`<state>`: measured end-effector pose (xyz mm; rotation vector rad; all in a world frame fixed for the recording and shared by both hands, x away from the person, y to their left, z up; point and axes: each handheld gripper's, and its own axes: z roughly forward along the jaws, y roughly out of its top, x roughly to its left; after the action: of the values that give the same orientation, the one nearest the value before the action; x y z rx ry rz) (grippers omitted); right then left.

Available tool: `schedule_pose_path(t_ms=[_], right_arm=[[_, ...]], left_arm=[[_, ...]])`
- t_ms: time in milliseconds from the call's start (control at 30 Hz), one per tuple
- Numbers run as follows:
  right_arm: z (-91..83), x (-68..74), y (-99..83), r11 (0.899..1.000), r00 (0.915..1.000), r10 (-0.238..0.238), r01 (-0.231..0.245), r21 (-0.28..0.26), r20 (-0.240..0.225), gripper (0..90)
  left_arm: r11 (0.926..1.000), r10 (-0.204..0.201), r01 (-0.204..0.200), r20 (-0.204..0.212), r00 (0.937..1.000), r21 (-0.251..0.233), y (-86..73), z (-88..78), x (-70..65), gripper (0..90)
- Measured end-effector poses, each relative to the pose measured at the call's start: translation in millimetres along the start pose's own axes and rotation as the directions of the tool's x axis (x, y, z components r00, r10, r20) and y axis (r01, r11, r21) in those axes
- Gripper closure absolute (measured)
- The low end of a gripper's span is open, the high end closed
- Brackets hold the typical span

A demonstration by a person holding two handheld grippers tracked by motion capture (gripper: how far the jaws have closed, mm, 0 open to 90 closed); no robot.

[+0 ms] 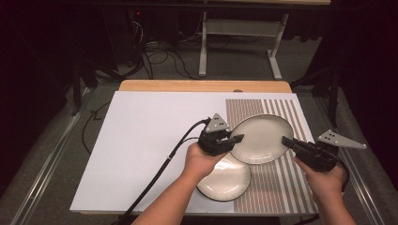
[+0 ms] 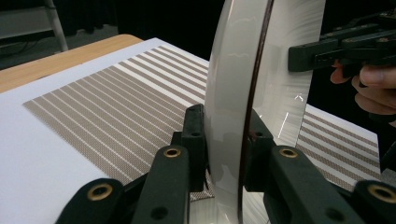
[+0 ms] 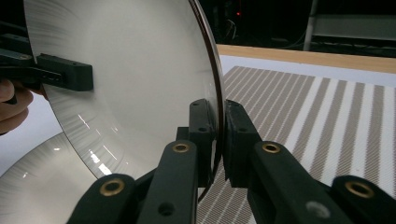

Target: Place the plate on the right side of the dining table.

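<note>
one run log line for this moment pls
left gripper: shut on upper plate rim | right gripper: shut on opposite rim | lower plate: on table

second plate [image 1: 225, 180] flat on white worktop [image 1: 145, 140], overlapping left edge of striped placemat [image 1: 277, 187]. Wood strip [image 1: 202, 86] along far edge. Cables [image 1: 159, 58], white frame legs [image 1: 239, 28] on floor behind.

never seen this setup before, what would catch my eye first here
A white plate held above the striped placemat, pinched at opposite rims by the left tongs and the right tongs. A second plate lies on the table just below it, near the front edge.
</note>
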<state>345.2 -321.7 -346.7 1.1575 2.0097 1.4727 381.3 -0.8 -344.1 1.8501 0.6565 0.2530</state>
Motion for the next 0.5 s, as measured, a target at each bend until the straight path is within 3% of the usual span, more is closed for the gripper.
schedule_pose_path(t_ms=[500], right_arm=[[-10.9, -23.2, -9.1, 1.0, 0.9983, 0.022, -0.022, 0.011, 0.055, 86.2]], left_arm=[[0.9995, 0.001, -0.002, 0.018, 0.9998, 0.031, 3.6, 38.5, 0.6, 73.7]])
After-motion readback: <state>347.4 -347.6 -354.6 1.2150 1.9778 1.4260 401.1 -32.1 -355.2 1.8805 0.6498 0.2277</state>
